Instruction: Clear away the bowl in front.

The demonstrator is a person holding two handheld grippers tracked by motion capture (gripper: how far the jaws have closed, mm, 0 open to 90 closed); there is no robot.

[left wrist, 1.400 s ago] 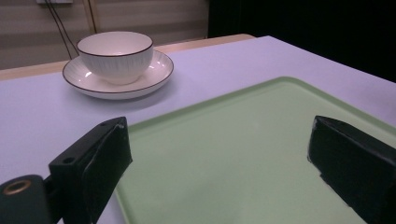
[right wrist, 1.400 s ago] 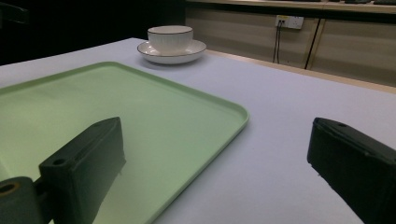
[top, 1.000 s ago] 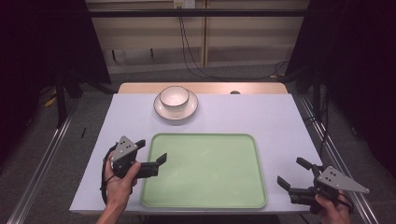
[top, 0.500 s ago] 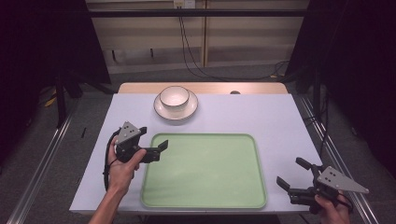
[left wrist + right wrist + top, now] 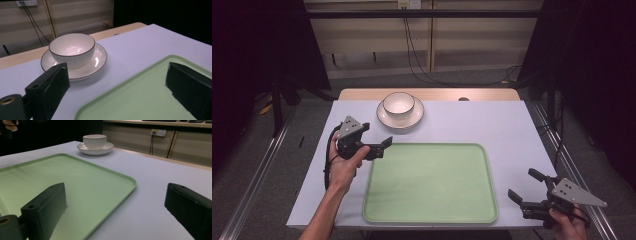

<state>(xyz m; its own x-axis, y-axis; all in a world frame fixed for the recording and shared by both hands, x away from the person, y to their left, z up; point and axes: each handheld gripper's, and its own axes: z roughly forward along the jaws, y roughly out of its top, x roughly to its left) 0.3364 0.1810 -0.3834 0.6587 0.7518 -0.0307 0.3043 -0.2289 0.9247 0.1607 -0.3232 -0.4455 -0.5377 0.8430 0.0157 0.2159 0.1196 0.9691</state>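
Left claw (image 5: 382,146) sits, in the high view, above the worktop (image 5: 492,125) just off the far-left corner of the green tray (image 5: 430,210), jaws apart and empty, aimed toward the white bowl (image 5: 399,103) that stands in its saucer (image 5: 387,118) near the far edge; over the last second it has travelled forward from beside the tray's near-left side toward that corner, so I judge the reach for the bowl and saucer is under way, with no contact made yet. Right claw (image 5: 528,191) hangs by the worktop's near-right corner, just beside the tray's right rim, jaws likewise spread on nothing, and it has not moved in that second, which suggests it is waiting. Left gripper view adds what the overhead cannot: the bowl (image 5: 72,49) is empty, with a thin dark rim and light glinting inside, it rests centred in the saucer (image 5: 100,58), and both lie ahead between the open jaws but clearly apart from them, with the tray (image 5: 140,100) corner below. Right gripper view shows the tray (image 5: 75,177) lying bare and flat, its raised rim running between the jaws, and the bowl (image 5: 94,140) on the saucer (image 5: 109,146) well apart at the far end
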